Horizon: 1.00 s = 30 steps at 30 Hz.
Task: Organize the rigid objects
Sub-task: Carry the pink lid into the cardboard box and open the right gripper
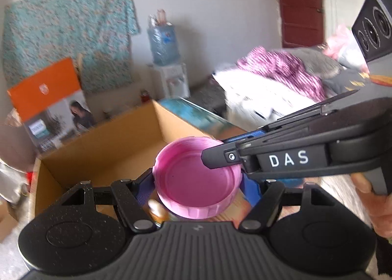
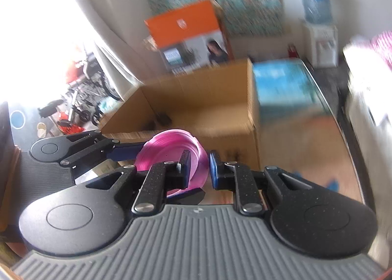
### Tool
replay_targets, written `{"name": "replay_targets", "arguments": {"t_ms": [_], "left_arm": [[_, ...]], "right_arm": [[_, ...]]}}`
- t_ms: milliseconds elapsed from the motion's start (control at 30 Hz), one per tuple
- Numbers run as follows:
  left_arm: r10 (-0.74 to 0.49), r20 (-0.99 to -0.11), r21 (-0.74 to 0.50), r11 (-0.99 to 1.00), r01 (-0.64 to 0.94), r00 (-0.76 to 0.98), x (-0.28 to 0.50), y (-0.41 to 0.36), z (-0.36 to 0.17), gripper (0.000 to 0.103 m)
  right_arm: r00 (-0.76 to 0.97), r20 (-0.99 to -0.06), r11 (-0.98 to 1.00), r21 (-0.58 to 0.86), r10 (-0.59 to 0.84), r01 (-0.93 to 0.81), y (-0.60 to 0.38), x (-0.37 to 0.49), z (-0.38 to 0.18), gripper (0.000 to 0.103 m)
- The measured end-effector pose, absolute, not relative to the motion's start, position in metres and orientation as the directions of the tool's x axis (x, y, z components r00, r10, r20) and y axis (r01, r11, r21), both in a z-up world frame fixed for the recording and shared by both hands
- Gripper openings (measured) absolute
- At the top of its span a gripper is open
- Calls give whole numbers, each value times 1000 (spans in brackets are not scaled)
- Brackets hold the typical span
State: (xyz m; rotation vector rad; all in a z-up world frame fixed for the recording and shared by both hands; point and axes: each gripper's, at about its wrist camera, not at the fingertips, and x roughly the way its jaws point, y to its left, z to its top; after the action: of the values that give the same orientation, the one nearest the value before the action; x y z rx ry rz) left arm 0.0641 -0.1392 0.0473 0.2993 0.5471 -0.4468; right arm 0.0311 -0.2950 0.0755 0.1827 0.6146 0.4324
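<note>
A pink plastic lid (image 1: 196,179) is held open side up between my left gripper's (image 1: 197,185) blue pads, in front of an open cardboard box (image 1: 105,142). My right gripper comes in from the right in the left wrist view, one finger (image 1: 220,157) over the lid's rim. In the right wrist view my right gripper (image 2: 199,169) straddles the lid's (image 2: 169,150) right wall, with a small gap to the right pad (image 2: 213,169). The left gripper's arm (image 2: 80,150) holds the lid from the left. The box (image 2: 196,101) lies just behind.
An orange and white product box (image 1: 49,101) leans behind the cardboard box. A blue tin (image 2: 284,89) stands beside the box on the wooden table (image 2: 306,157). A water dispenser (image 1: 169,59) and a bed with clothes (image 1: 281,76) are further back.
</note>
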Motion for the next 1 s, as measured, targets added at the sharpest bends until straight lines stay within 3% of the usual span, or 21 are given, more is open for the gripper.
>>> {"name": "replay_targets", "arguments": {"t_ms": [200,367,633,1000], "left_arm": [[-252,-560,162,901,403,789,104,-113,86,75],[-202,-667,103,929,357,718,158,-77,88,75],[-168,-851,-4,949,314,498,237,-37,37,75],[-163,-934,-58,947,315,319,254,-23,-6,76]], "right_arm": [[695,-491,850,268,525,-452,-267,83,114,16],[564,-576,799,329,592,-502,-232,152,122,16],[290,-741,773,458,605,-439,-186,253,72,16],[81,-836,792,477,543,-381,-153,274,8,17]]}}
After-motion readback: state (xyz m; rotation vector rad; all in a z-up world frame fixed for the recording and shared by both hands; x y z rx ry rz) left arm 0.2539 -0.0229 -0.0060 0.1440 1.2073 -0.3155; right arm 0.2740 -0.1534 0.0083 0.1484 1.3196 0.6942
